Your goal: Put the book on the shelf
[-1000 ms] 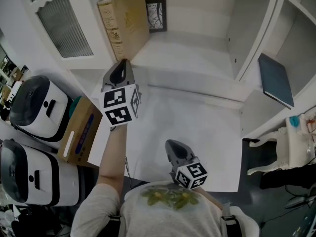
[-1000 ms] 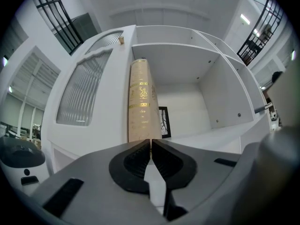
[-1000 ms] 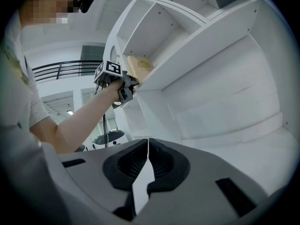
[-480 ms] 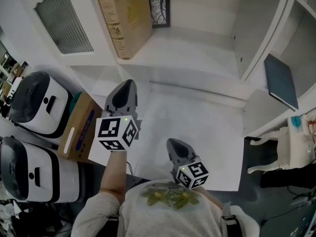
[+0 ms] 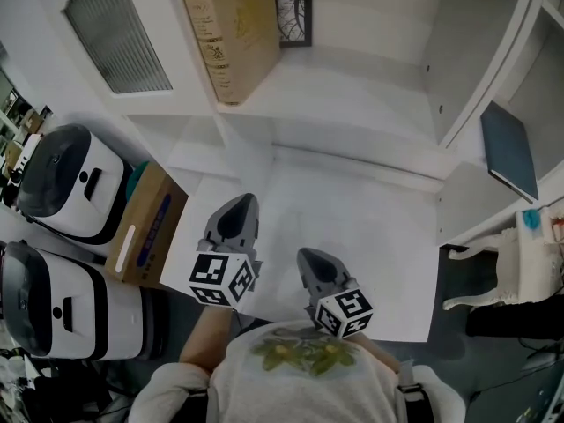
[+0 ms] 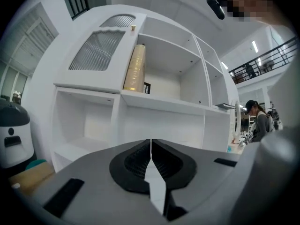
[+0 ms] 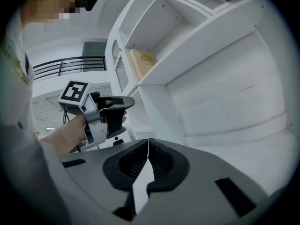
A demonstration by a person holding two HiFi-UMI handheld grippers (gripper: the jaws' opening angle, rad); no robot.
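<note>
The thick tan book (image 5: 233,33) stands upright on the white shelf (image 5: 352,86), leaning slightly, next to a small framed picture (image 5: 293,16). It also shows in the left gripper view (image 6: 135,68) and, more faintly, in the right gripper view (image 7: 143,62). My left gripper (image 5: 238,205) is shut and empty, low over the white table (image 5: 352,227), far back from the book; its jaws (image 6: 150,142) meet with nothing between them. Close to its right, my right gripper (image 5: 310,258) is also shut and empty (image 7: 148,142). The right gripper view catches the left gripper (image 7: 117,104) from the side.
A dark blue book (image 5: 508,152) lies on a shelf at the right. A ribbed-glass cabinet door (image 5: 115,33) is at upper left. A cardboard box (image 5: 145,227) and two white appliances (image 5: 62,183) stand left of the table. A white chair (image 5: 515,263) is at right.
My left gripper has drawn back from just below the book and come down, ending beside the right gripper near my body. The book stays on the shelf. The right gripper has kept still.
</note>
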